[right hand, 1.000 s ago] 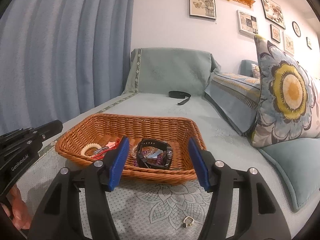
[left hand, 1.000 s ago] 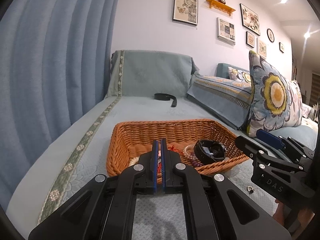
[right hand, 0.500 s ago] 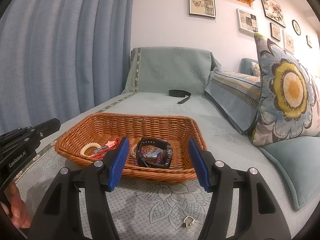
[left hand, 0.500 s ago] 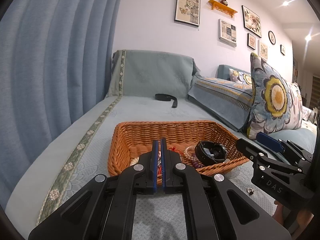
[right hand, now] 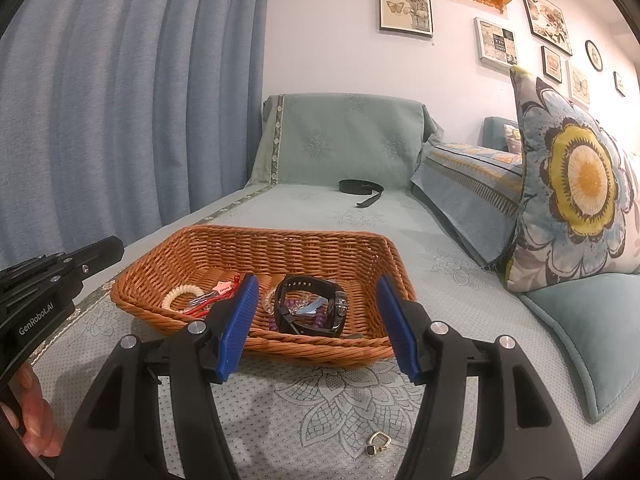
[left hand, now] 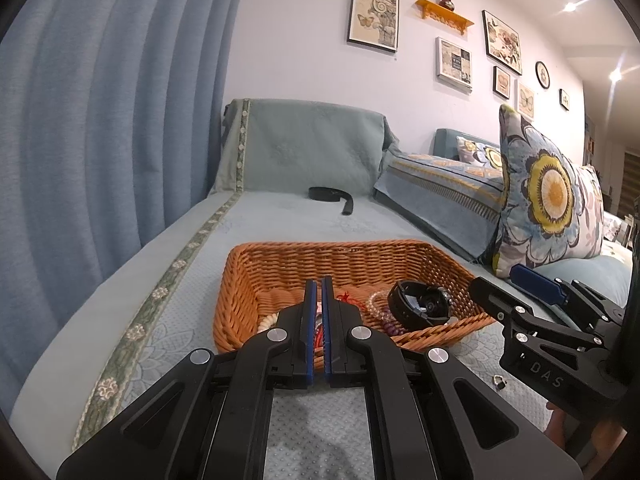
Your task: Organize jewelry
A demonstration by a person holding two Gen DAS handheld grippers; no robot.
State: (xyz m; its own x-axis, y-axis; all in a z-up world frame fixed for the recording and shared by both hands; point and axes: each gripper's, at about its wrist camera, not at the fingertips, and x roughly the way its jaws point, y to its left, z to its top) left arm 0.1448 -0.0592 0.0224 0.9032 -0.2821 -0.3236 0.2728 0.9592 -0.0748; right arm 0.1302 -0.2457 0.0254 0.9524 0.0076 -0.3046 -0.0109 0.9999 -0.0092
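Woven wicker basket [right hand: 256, 248] on the quilted sofa cover [right hand: 448, 288] holds a black watch [right hand: 310, 309] and bead bracelets. Small metal ring [right hand: 376, 442] lies on the cover just before the basket, beneath the released right gripper [right hand: 316, 324]. Left gripper [left hand: 319, 330]: clenched, empty.

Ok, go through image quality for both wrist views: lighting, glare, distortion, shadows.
Left wrist view: strong fisheye bend with dark corner vignette; two ceiling lights flare at upper right; a soft shadow falls on the sofa cover below the shut left gripper. Right wrist view: same barrel distortion bowing the curtain; even indoor light, no hard glare; the wicker basket and small ring look sharp between the open right gripper.
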